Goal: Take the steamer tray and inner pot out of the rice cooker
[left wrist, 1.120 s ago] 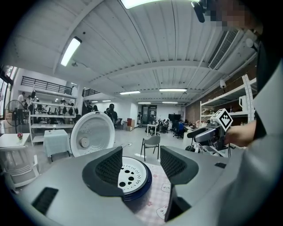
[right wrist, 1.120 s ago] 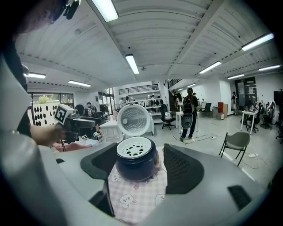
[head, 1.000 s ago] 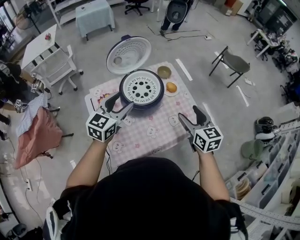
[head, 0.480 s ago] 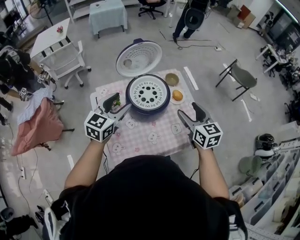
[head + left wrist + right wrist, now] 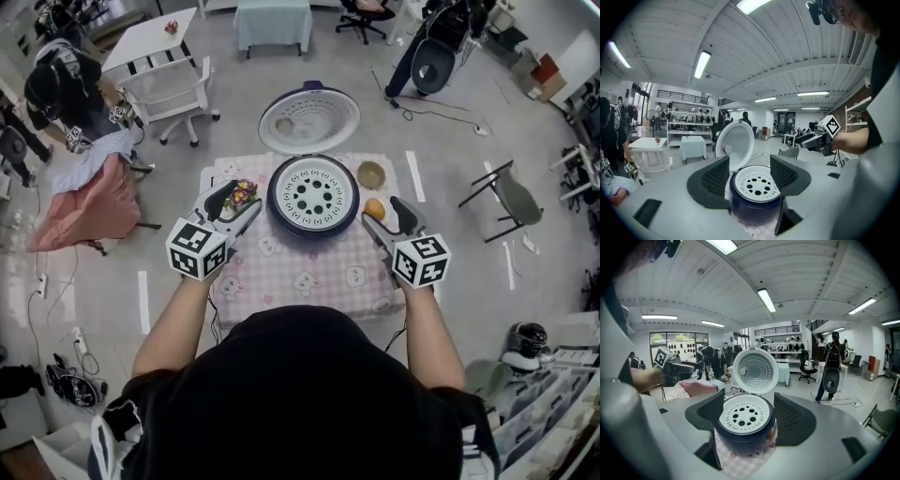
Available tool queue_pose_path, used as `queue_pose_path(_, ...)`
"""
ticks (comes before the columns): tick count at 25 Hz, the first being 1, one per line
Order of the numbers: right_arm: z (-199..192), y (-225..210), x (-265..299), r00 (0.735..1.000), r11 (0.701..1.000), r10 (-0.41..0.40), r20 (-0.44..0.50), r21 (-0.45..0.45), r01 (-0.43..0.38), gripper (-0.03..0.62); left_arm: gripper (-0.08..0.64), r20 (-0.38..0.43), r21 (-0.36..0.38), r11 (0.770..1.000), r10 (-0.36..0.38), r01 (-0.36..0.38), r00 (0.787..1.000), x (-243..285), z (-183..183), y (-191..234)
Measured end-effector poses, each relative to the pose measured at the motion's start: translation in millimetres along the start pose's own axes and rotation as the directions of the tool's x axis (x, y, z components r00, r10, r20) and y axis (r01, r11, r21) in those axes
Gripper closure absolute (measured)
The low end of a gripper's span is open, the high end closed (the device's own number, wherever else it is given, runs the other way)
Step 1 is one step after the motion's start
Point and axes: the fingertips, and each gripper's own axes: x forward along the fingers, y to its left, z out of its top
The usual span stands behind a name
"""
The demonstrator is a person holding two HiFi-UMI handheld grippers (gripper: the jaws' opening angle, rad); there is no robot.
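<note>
A dark blue rice cooker (image 5: pixel 314 216) stands at the far middle of the pink checked table (image 5: pixel 309 277), its white lid (image 5: pixel 307 120) swung open behind it. A white perforated steamer tray (image 5: pixel 315 193) lies in its mouth; the inner pot beneath is hidden. My left gripper (image 5: pixel 234 208) is open just left of the cooker. At the cooker's right my right gripper (image 5: pixel 386 221) is open too. Both gripper views look between open jaws at the steamer tray (image 5: pixel 754 184) (image 5: pixel 743 414) and the raised lid (image 5: pixel 734 144) (image 5: pixel 755 370).
A small plate with colourful food (image 5: pixel 240 195) sits under my left gripper. A bowl (image 5: pixel 371 174) and an orange round item (image 5: pixel 374 208) lie right of the cooker. White chair (image 5: pixel 173 89) and people stand beyond the table's left; a folding chair (image 5: pixel 511 199) at right.
The head view has shifted so the table sits more central. Both grippers have moved forward, closer to either side of the cooker. Jaws stay open.
</note>
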Motion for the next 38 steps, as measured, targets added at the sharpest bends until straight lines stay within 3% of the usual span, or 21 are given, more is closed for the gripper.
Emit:
queue_pose_path(5,-1,-4,32,0.989,0.99,0.128,-0.068,-0.058,-0.132,0.244,0.282,-0.012,-0.029,0.998,0.052,-0.053,0.999,10,-8,1)
queue_pose_path(9,-9,15,52,0.952,0.947,0.27,-0.142,-0.137,-0.289,0.244,0.281,-0.031,-0.049,0.995,0.081,-0.083,0.996,13,-15,2)
queue_pose_path(15,-49,46,74,0.847,0.839,0.412,-0.336,-0.222,-0.497,0.245,0.281,-0.048,-0.098,0.987,0.125,-0.129,0.991,7,-37,5)
queue_pose_path(20,-81,64,94,0.745,0.742,0.465,-0.478,-0.249,-0.623,0.245,0.281,-0.071,-0.128,0.979,0.151,-0.159,0.986,4,-54,12)
queue_pose_path(23,-103,73,96,0.655,0.661,0.474,-0.589,-0.254,-0.706,0.245,0.281,-0.089,-0.142,0.973,0.171,-0.182,0.981,3,-64,14)
queue_pose_path(25,-114,77,98,0.61,0.615,0.467,-0.64,-0.26,-0.744,0.245,0.281,-0.094,-0.151,0.97,0.177,-0.19,0.98,2,-68,16)
queue_pose_path(32,-153,93,111,0.505,0.449,0.375,-0.777,-0.324,-0.833,0.27,0.281,-0.117,-0.182,0.96,0.195,-0.214,0.974,-9,-90,21)
queue_pose_path(38,-175,94,121,0.417,0.357,0.301,-0.858,-0.304,-0.883,0.288,0.281,-0.138,-0.2,0.95,0.213,-0.238,0.967,-14,-104,29)
